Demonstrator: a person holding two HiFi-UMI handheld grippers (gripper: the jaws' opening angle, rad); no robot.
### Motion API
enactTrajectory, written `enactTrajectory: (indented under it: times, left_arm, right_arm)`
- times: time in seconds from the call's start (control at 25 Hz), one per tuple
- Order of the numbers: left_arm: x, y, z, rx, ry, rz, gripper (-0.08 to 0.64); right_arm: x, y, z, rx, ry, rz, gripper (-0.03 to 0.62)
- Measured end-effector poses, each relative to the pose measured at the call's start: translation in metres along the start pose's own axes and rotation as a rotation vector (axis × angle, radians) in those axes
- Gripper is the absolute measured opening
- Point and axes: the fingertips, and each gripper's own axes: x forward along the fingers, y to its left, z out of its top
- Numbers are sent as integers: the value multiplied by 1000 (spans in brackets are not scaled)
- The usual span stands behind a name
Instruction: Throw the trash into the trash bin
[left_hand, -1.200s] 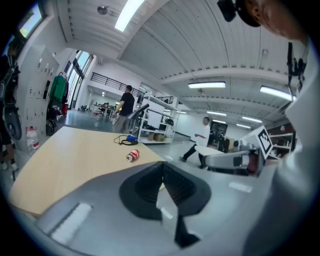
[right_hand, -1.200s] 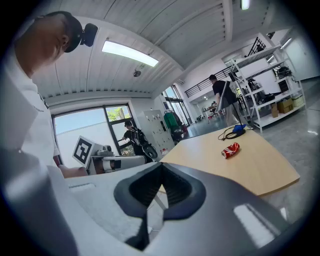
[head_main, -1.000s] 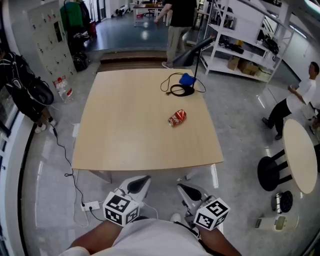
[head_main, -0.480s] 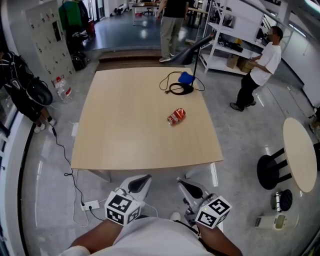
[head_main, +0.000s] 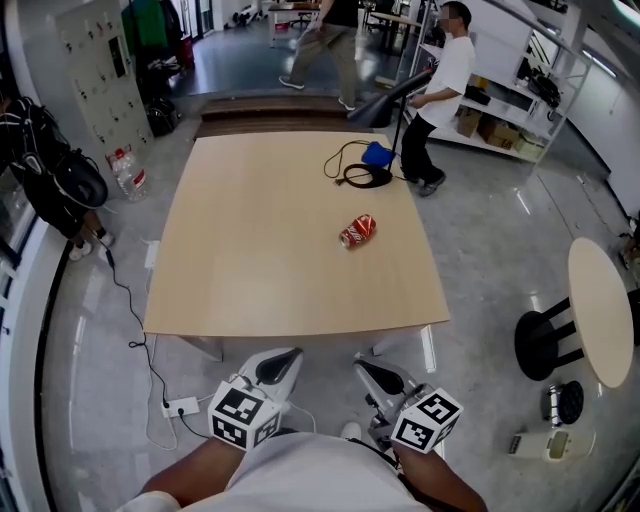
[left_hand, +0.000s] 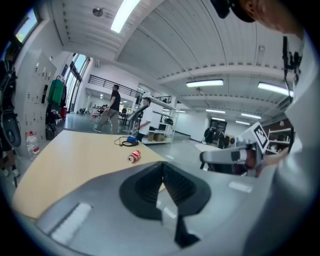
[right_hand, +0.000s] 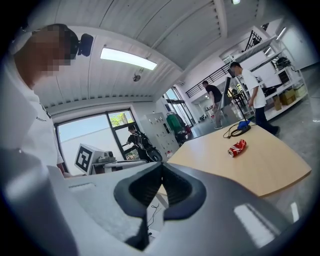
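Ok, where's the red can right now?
In the head view the red can lies on its side on the wooden table, right of centre, nearer than the coiled black cable.

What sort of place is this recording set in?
Probably an open workshop or lab hall: white metal shelving, a polished grey concrete floor, and a pale wooden table carrying a crushed red drink can.
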Motion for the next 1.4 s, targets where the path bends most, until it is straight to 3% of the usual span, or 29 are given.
enactTrajectory:
  times: [0.32,1.04,1.4]
  left_arm:
    - [-11,17,-1,-23,-17,7,6]
    - [-63,104,0,-43,-28,3,6]
    - [-50,96,-4,-38,2,-73,6]
  right_arm:
    - [20,8,-1,-8,17,-3,2]
    - [97,60,-10,-42,43,-38,2]
    - [94,56,-4,-33,35,-90,2]
